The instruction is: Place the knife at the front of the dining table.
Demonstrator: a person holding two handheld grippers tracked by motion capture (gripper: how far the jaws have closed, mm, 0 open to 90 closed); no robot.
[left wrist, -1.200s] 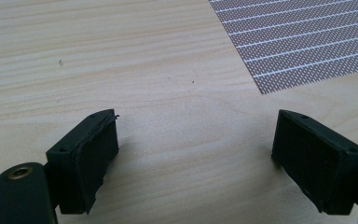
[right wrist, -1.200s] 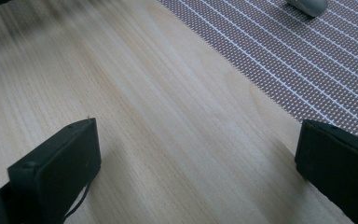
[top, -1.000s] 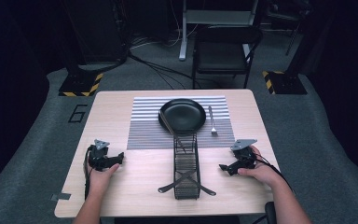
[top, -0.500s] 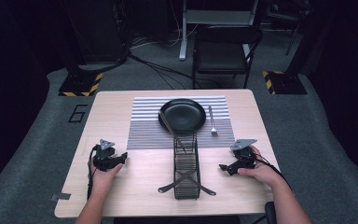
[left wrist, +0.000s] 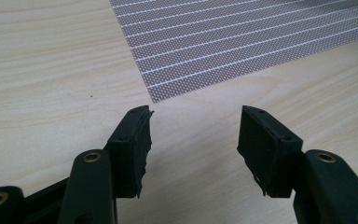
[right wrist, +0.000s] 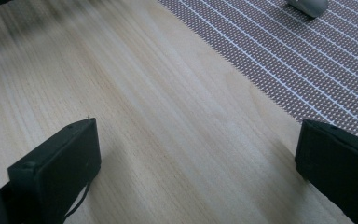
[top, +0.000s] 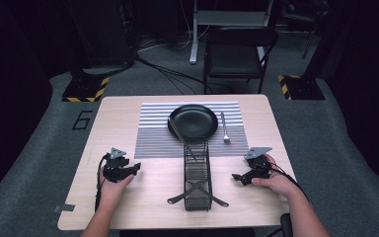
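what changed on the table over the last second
The left gripper slid a little toward the rack and its jaws have just been closing, with nothing between them, though a gap remains. The right gripper kept its place, jaws wide and empty. Rack, plate, fork and mat lie as before.

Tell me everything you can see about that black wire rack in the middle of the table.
The rack is a long, narrow basket of thin black wire, seemingly metal, lying flat on the wooden table between the two hands. Close cross-wires form its floor, with low wire sides. Its far end overlaps the striped mat and reaches the black plate. Near its front end, two dark strips cross in an X and splay onto the table. Neither claw touches it.
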